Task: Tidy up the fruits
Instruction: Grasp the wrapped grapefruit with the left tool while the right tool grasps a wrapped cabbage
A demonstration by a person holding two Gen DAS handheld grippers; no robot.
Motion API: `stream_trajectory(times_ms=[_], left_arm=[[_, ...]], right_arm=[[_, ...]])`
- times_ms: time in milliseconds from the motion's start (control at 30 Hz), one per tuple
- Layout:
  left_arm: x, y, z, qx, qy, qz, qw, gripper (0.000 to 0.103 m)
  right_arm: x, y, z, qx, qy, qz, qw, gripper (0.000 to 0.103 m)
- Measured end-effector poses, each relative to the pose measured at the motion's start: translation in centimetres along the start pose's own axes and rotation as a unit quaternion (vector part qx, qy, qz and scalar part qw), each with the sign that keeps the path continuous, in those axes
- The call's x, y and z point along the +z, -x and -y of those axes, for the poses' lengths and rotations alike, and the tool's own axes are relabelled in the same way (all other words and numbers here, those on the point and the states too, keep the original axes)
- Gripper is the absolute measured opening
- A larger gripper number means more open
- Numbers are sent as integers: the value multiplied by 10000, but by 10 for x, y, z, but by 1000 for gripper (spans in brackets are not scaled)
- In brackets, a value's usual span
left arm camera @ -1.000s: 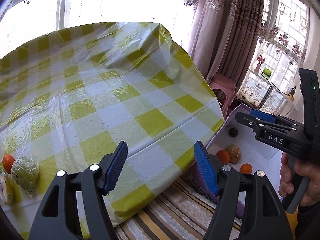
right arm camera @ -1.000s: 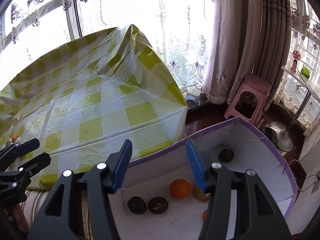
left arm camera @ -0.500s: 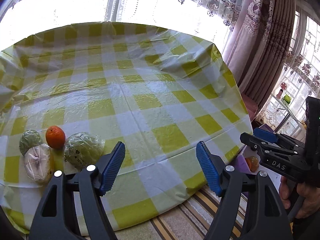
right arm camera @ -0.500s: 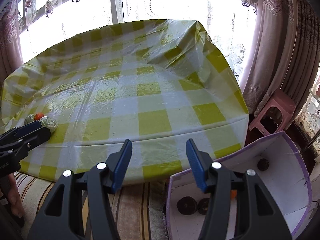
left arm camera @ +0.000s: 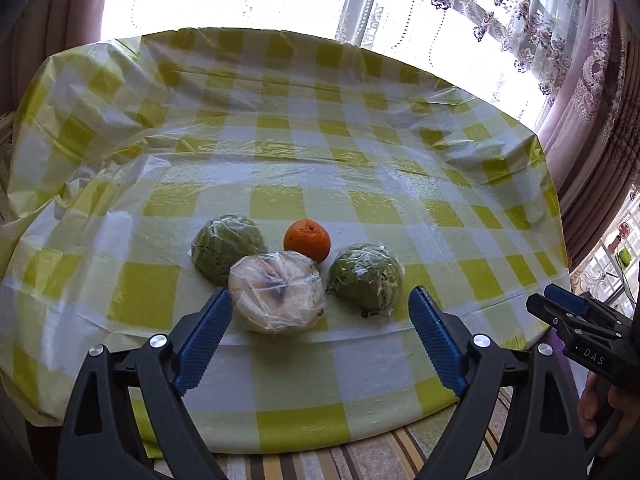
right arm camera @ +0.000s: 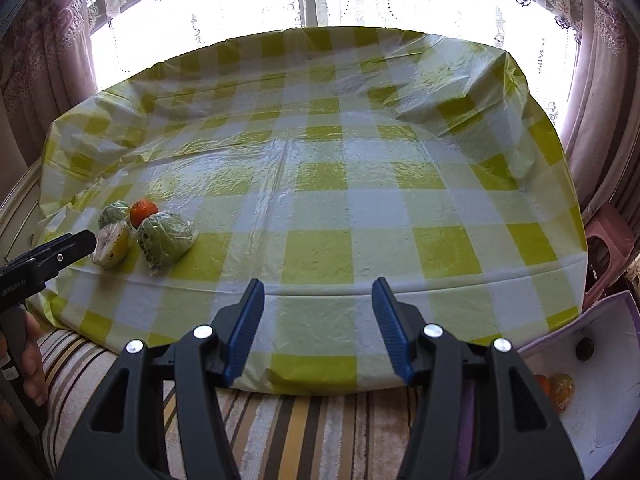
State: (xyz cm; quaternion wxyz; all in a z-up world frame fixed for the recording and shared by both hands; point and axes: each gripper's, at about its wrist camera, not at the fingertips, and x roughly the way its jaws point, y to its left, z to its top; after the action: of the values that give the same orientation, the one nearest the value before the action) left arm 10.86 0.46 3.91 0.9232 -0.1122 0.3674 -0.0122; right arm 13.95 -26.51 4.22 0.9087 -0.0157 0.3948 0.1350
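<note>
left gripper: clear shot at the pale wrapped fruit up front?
Probably yes. The left gripper is open, its jaws just widened, nothing between them, and the pale wrapped fruit lies nearest with bare tablecloth before it.

Fruit clustered near the table's front edge
Orange (left arm camera: pixel 307 239) sits behind three wrapped fruits (left arm camera: pixel 277 291) on the table (left arm camera: pixel 360 184); box (right arm camera: pixel 600 432) beside it.

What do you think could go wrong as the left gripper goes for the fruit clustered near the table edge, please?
1. The left gripper, jaws just opening and empty, faces the pale wrapped fruit, which touches the orange; a finger may knock the orange rolling.
2. Loose plastic wrap may let the pads slip.
3. The cluster lies near the edge of the tablecloth; a nudged fruit might drop off.
</note>
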Motion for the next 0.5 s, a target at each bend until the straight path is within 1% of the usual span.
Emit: stream_trajectory(times_ms=[167, 333, 500], left_arm=[[0, -9, -18, 110, 159, -191, 9996, 87], [0, -28, -20, 188, 159, -480, 9985, 87], [5, -39, -23, 208, 186, -529, 9982, 85]], right_arm=[[4, -10, -26, 209, 179, -69, 9996, 56], [3, -21, -49, 401, 341, -164, 9985, 56], [4, -30, -67, 555, 524, -232, 9968, 56]])
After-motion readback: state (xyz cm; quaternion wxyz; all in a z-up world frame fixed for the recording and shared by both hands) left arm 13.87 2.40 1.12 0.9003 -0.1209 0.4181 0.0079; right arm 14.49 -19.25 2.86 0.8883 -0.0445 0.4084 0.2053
